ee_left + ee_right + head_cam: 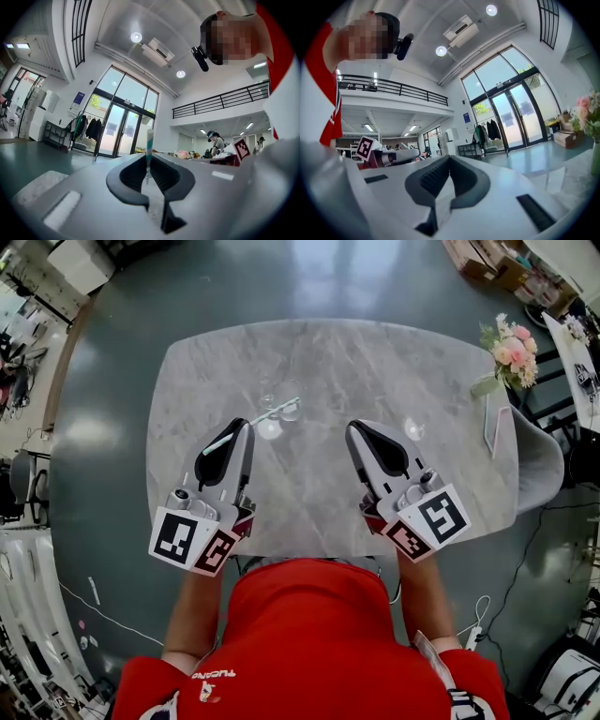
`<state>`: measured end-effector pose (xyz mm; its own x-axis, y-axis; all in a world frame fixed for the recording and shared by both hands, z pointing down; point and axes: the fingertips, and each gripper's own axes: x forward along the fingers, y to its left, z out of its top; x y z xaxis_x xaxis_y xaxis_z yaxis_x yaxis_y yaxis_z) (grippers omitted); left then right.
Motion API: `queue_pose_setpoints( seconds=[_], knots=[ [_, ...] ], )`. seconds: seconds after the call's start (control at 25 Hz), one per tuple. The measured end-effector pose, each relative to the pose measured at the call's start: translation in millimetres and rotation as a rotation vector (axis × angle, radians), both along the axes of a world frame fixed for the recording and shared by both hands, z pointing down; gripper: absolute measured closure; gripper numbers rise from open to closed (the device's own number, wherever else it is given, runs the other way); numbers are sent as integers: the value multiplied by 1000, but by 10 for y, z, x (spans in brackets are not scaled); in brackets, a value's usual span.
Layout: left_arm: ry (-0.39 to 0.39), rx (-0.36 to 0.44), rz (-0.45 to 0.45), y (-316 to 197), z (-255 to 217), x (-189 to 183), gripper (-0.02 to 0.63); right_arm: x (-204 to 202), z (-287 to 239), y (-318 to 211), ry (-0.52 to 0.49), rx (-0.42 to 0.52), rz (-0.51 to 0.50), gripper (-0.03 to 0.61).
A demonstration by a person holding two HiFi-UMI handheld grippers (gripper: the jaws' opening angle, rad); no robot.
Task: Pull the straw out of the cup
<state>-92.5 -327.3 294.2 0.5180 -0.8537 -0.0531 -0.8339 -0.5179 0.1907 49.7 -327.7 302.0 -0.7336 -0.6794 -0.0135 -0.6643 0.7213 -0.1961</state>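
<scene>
The left gripper (pixel 246 426) has its fingers clenched on the striped straw (pixel 149 140), which in the head view slants across the finger ends at centre frame, over clear glasses (pixel 270 429) on the grey tabletop (pixel 309 362). The right gripper (pixel 352 427), to its right, has its fingers closed on nothing.

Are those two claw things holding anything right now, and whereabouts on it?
The left gripper pinches a striped straw near its middle, with both ends sticking out past the fingers. The right gripper is closed and holds nothing.
</scene>
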Motion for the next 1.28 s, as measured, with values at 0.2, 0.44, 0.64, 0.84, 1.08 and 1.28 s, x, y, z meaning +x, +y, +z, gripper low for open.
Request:
queue_pose_setpoints(
  seconds=[0.2, 0.44, 0.64, 0.84, 1.08, 1.28],
  knots=[
    [-4, 25, 12, 104, -96, 26, 586, 33, 17, 74, -8, -7, 3, 577],
    [10, 31, 19, 147, -137, 38, 587, 43, -11, 118, -6, 4, 13, 577],
    [16, 25, 17, 146, -132, 38, 588, 56, -19, 122, 10, 6, 19, 578],
    [20, 21, 12, 133, -105, 35, 587, 55, 15, 125, 20, 1, 14, 578],
    [23, 24, 5, 133, -117, 25, 588, 56, 7, 139, 21, 5, 10, 578],
    [27, 22, 0, 123, -105, -4, 588, 55, 6, 134, 20, 6, 15, 578]
  ],
)
